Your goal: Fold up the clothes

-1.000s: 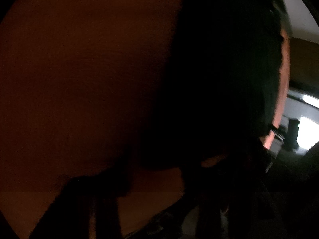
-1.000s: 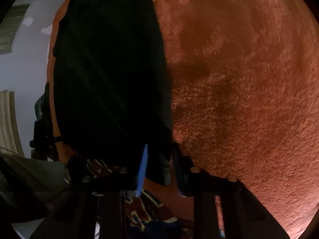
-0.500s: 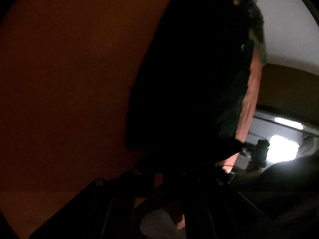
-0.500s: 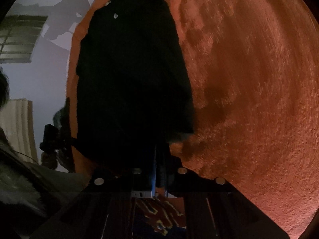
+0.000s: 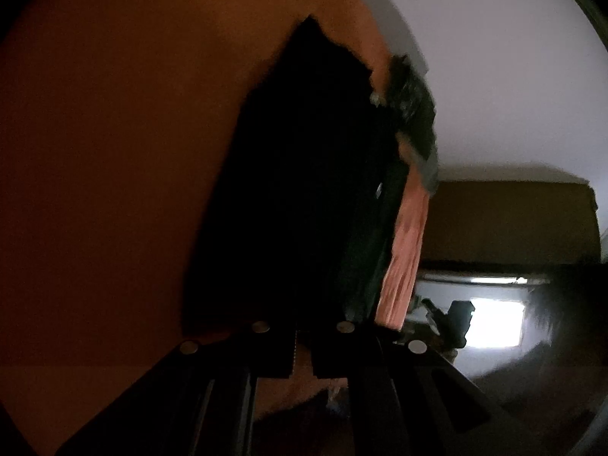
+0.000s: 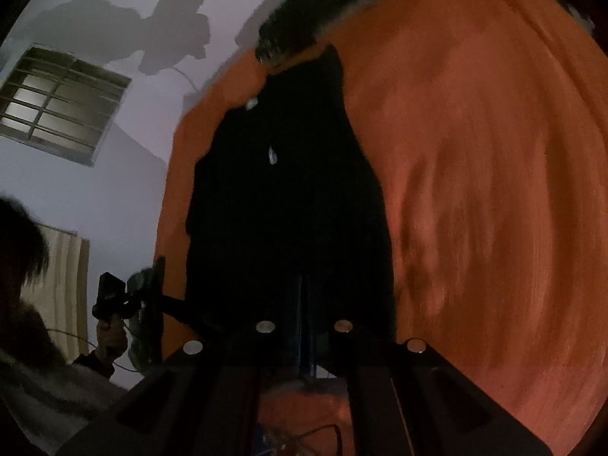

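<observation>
i've lifted the black garment (image 6: pixel 288 205) off the orange blanket (image 6: pixel 475 190); both grippers (image 5: pixel 302 349) (image 6: pixel 304 342) clamped on its near edge, ready to fold.

The black garment (image 6: pixel 288 205) is hanging straight ahead of my right gripper (image 6: pixel 304 326), blocking the middle. To its right the orange blanket (image 6: pixel 475 190) is lying bare and open for a pass. At left, my left hand (image 6: pixel 110 336) is crowding the blanket's edge. Ahead of my left gripper (image 5: pixel 303 336) the garment (image 5: pixel 304 197) is filling the centre; blanket (image 5: pixel 114 152) is lying free at left.
</observation>
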Available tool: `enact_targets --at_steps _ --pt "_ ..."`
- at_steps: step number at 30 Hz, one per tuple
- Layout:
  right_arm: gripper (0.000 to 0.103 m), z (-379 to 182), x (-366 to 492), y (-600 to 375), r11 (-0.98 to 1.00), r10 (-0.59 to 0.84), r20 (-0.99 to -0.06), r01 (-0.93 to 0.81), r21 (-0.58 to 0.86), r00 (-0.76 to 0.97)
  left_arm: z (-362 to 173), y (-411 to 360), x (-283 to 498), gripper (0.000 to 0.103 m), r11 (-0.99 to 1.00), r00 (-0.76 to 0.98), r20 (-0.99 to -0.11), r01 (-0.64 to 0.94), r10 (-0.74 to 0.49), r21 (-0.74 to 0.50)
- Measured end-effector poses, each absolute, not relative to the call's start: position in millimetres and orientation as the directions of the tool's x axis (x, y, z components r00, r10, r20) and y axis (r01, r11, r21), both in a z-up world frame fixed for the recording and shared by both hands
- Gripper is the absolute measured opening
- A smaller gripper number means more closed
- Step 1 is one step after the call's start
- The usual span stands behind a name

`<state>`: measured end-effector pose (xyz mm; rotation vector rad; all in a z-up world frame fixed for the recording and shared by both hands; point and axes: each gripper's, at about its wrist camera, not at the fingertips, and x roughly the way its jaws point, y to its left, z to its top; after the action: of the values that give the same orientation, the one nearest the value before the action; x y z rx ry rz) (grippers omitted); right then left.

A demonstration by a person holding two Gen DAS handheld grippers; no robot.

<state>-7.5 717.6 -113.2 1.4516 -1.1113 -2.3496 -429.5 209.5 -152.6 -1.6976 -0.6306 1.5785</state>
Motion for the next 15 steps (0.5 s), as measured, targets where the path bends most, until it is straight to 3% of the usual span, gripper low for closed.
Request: enact_targets --at_steps 5,6,7,8,12,15 --pt "0.004 -130 -23 717 -0.773 -0.458 -0.784 -0.247 0.584 -0.42 -157 210 -448 0.005 -0.674 0.103 -0.694 -0.174 0.713 -0.718" --pt "0.013 -134 -21 711 -0.818 -0.409 -0.824 -0.242 0.521 -0.392 -159 214 -445 0.005 -0.703 0.105 -0.728 -0.199 0.677 -0.683" --pt "0.029 -137 -17 700 -0.878 -0.341 -0.872 -0.214 0.429 -0.352 -162 220 -442 0.006 -0.731 0.106 -0.762 -0.225 0.638 -0.644" --pt "0.034 -141 -13 688 -0.922 -0.285 -0.903 -0.166 0.35 -0.322 -162 221 -437 0.006 -0.756 0.105 -0.8 -0.277 0.591 -0.594" --pt "0.035 -139 22 649 -0.995 -0.05 -0.936 0.1 0.016 -0.347 -163 241 -406 0.011 -0.74 0.066 -0.928 -0.584 0.366 -0.334" --pt "0.035 -135 55 629 -0.936 0.074 -0.9 0.282 -0.211 -0.43 -170 259 -380 0.029 -0.633 0.029 -0.966 -0.75 0.258 -0.192"
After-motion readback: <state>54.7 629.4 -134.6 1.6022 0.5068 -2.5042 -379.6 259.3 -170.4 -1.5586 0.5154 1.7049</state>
